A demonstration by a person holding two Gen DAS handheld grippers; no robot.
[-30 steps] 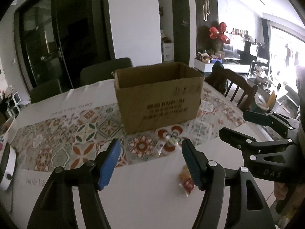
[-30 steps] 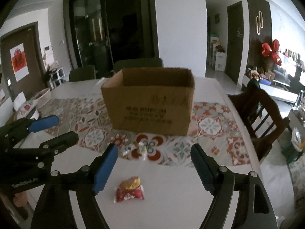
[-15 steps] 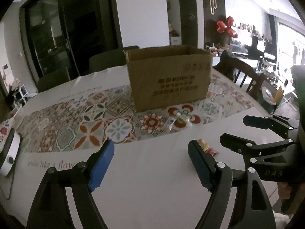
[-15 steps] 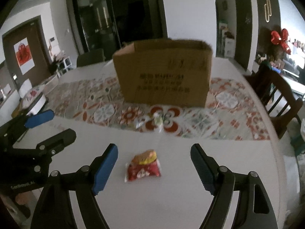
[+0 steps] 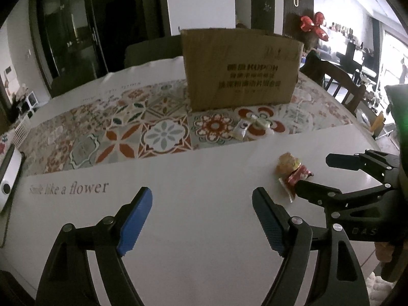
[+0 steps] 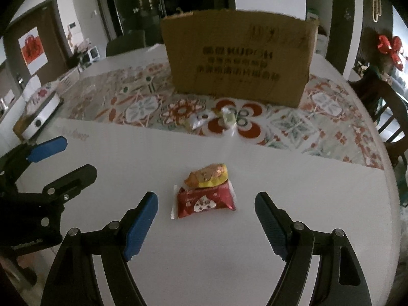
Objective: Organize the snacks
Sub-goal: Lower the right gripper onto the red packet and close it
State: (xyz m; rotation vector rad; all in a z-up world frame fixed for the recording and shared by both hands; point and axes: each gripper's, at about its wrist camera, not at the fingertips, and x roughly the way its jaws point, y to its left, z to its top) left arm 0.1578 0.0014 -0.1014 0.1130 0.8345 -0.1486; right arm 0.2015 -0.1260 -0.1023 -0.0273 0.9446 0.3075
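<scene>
My right tongs [image 6: 205, 219] stand wide open and hold nothing; the red foil snack packet [image 6: 204, 202] lies on the bare white tabletop [image 6: 293, 178] just ahead of the pads, with the yellow-and-orange wrapped snack [image 6: 207, 175] touching its far edge. My left tongs [image 5: 202, 220] are likewise wide and empty over bare table.

Risks, as I judge them: the two packets overlap, so a closing grip on the red one may drag or flick the yellow one away. Flat, slick foil may slide out from the pads if they meet the table first. My two tools sit near each other and could clash if both converge.

Room is open around the packets. Further off, small pale wrapped sweets [image 6: 225, 118] lie on the patterned floral runner [image 6: 142, 107], near the foot of the brown cardboard box [image 6: 239, 58]. The table's curved right edge [image 6: 392, 178] drops off toward a wooden chair [image 6: 387, 107].
</scene>
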